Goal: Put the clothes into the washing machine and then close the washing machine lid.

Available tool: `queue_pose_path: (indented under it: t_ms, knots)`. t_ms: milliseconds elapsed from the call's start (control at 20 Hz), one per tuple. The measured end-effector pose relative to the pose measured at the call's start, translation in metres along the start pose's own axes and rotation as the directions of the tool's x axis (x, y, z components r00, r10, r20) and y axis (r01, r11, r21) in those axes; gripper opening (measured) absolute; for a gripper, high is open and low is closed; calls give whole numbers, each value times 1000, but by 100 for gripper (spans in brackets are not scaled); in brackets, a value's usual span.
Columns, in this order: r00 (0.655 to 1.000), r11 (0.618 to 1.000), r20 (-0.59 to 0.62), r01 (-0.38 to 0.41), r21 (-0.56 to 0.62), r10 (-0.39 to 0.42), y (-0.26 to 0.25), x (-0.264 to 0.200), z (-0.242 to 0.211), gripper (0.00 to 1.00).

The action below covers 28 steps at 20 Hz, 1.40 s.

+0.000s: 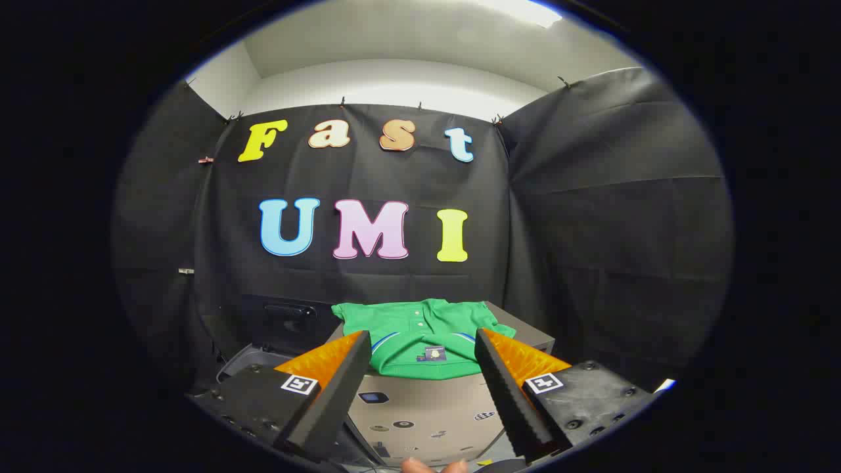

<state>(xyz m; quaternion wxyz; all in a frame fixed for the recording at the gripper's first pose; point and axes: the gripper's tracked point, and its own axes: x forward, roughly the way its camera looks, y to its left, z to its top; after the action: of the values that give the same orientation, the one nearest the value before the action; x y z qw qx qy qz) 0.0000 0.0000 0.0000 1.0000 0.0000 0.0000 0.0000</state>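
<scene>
A green polo shirt [420, 335] lies folded on top of a beige box-like stand [433, 407], its lower edge hanging over the stand's front. My gripper [424, 338] is open, its two fingers spread wide on either side of the shirt's front edge, and nothing is held between them. To the left of the stand, behind my left finger, sits a dark grey washing machine [253, 358] with its black lid [289, 322] raised against the booth wall.
The beige stand carries several small stickers on its front face. Black cloth walls close in the back and both sides. Part of a hand [433, 466] shows at the bottom between the fingers.
</scene>
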Motion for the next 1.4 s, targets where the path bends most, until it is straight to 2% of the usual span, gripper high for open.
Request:
queue_pose_path:
  t_ms: [450, 1050, 1400]
  knots:
    - [1000, 999, -1, 8, 36, -8, -1, 3, 1, 98]
    - [1000, 1000, -10, 11, 5, -11, -2, 5, -4, 99]
    - [999, 999, -28, -34, 15, 34, 6, 30, 5, 99]
